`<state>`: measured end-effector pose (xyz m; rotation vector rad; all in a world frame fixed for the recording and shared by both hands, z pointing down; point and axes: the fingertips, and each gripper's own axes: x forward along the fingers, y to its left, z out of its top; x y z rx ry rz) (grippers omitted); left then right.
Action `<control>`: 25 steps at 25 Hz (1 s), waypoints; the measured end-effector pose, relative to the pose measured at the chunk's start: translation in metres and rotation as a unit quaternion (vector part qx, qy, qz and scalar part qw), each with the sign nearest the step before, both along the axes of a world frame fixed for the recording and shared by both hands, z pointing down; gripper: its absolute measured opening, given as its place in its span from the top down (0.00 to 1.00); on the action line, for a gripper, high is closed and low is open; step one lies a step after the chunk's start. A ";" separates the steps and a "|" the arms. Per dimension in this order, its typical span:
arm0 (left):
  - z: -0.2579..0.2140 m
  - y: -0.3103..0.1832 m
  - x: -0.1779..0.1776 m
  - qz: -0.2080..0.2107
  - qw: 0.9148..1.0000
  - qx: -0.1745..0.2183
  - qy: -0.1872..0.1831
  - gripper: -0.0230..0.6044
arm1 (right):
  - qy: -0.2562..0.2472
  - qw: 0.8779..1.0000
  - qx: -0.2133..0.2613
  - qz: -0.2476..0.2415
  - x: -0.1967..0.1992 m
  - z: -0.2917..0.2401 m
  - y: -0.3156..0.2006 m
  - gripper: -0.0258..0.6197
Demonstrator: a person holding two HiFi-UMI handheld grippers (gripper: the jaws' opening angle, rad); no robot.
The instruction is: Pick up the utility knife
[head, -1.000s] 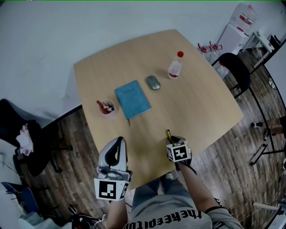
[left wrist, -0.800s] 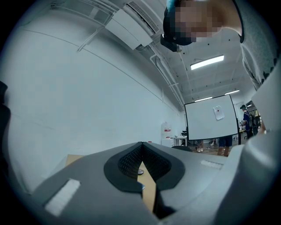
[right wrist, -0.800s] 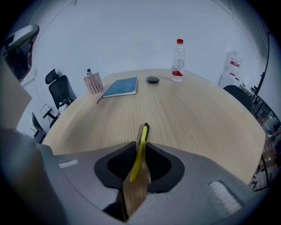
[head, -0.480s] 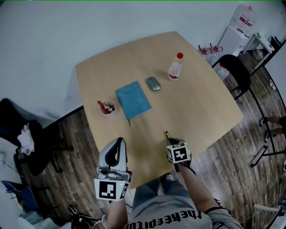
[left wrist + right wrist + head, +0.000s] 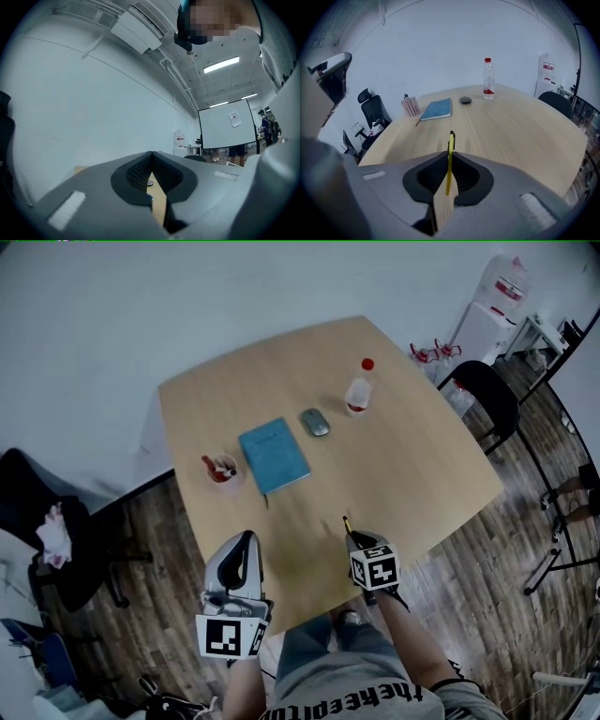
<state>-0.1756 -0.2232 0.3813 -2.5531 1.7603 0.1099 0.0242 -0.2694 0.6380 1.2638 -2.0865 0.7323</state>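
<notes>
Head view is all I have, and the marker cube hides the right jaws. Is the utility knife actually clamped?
Observer: Yes. In the right gripper view, the right gripper has just been closing. It clamps the yellow utility knife from both sides, edge-on, with the tip poking out past the jaws.
Operator: Is the left one carrying anything?
Observer: No. The left gripper view shows the left gripper with its jaw tips together and nothing between them.
</notes>
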 end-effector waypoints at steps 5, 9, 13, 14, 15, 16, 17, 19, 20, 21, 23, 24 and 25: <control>-0.002 0.007 0.006 -0.001 1.000 0.002 -0.004 0.94 | -0.020 1.000 0.021 -0.005 0.000 -0.021 0.007 0.91; -0.004 0.012 0.013 0.001 1.000 0.005 -0.005 0.94 | -0.026 0.999 0.043 -0.012 0.001 -0.037 0.011 0.91; -0.007 0.019 0.021 0.002 1.000 0.009 -0.007 0.95 | -0.036 0.997 0.059 -0.016 0.003 -0.052 0.017 0.91; -0.008 0.020 0.023 0.003 1.000 0.010 -0.007 0.95 | -0.040 0.997 0.063 -0.016 0.004 -0.056 0.018 0.91; -0.008 0.022 0.025 0.003 1.000 0.010 -0.007 0.95 | -0.043 0.997 0.067 -0.016 0.005 -0.060 0.020 0.91; -0.008 0.023 0.027 0.004 1.000 0.011 -0.007 0.95 | -0.045 0.996 0.071 -0.017 0.006 -0.063 0.021 0.91; -0.009 0.025 0.028 0.004 1.000 0.012 -0.007 0.95 | -0.046 0.996 0.076 -0.017 0.008 -0.067 0.022 0.91; -0.010 0.028 0.031 0.004 1.000 0.014 -0.007 0.95 | -0.052 0.995 0.086 -0.018 0.010 -0.074 0.025 0.91; -0.011 0.030 0.033 0.004 1.000 0.014 -0.008 0.95 | -0.055 0.994 0.091 -0.017 0.011 -0.079 0.026 0.91; -0.011 0.031 0.034 0.004 1.000 0.015 -0.008 0.95 | -0.060 0.993 0.096 -0.016 0.012 -0.083 0.027 0.91; -0.012 0.035 0.037 0.005 1.000 0.017 -0.008 0.95 | -0.068 0.992 0.106 -0.013 0.015 -0.090 0.030 0.91; -0.013 0.037 0.039 0.005 1.000 0.018 -0.008 0.95 | -0.072 0.991 0.110 -0.011 0.017 -0.093 0.032 0.91; -0.013 0.038 0.041 0.006 1.000 0.018 -0.009 0.95 | -0.075 0.991 0.114 -0.011 0.018 -0.096 0.033 0.91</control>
